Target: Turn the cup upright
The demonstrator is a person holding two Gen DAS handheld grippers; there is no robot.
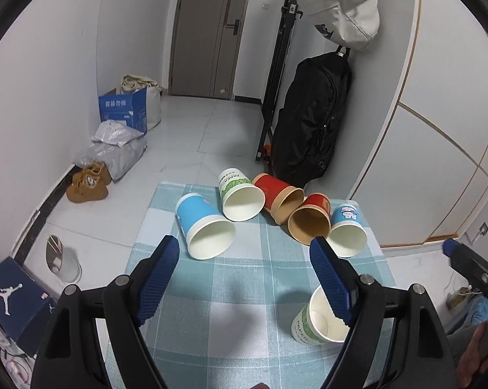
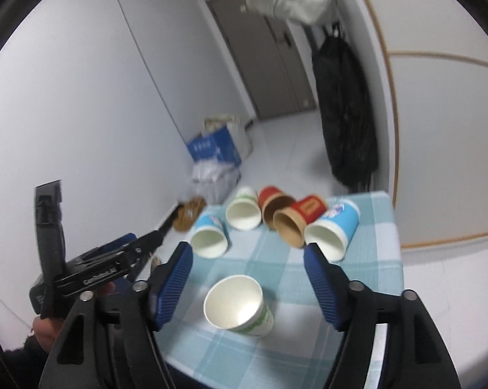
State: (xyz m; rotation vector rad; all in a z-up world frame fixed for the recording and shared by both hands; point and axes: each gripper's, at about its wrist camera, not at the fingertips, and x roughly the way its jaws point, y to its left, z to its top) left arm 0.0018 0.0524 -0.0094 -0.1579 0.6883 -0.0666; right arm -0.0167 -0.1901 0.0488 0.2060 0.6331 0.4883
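Observation:
Several paper cups lie on their sides on the checked tablecloth, mouths toward me: a blue cup, a green-print white cup, a red cup, a red and brown cup and a blue cartoon cup. One green-print cup stands upright near the front right; in the right wrist view it stands between my fingers. My left gripper is open and empty above the cloth. My right gripper is open and empty above the upright cup.
A black backpack and a grey bag hang at the right behind the table. Boxes, bags and brown shoes lie on the floor at left. A shoe box sits at the near left.

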